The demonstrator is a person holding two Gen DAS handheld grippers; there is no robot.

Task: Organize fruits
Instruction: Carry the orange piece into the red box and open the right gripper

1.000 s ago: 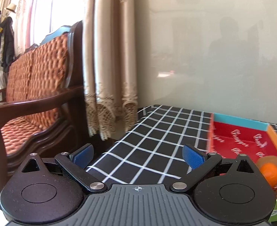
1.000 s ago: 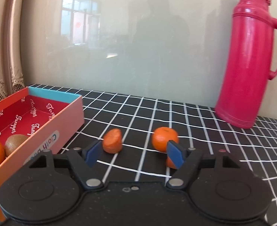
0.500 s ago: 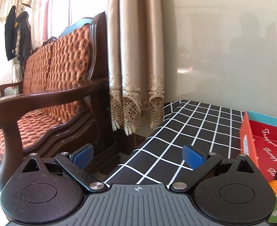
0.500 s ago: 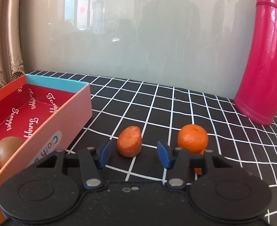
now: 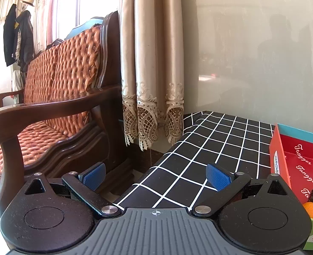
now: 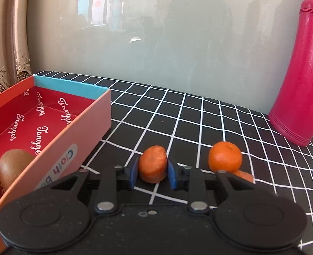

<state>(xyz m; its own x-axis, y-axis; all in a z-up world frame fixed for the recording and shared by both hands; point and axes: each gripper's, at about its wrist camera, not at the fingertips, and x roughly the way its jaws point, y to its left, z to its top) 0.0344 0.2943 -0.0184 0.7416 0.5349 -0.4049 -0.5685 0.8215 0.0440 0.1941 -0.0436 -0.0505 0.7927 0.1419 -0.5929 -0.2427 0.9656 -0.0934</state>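
Your right gripper (image 6: 152, 171) clamped on carrot chunk (image 6: 152, 164), low over checked tablecloth (image 6: 177, 123), between box (image 6: 75, 140) and tangerine (image 6: 225, 156). Your left gripper (image 5: 155, 175) gapes wide, nothing inside.

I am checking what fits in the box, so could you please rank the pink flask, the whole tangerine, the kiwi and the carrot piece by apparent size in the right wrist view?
1. pink flask, clearly largest.
2. kiwi, partly hidden by the box wall and nearer the camera, so unsure against the next two.
3. tangerine and carrot piece look alike.
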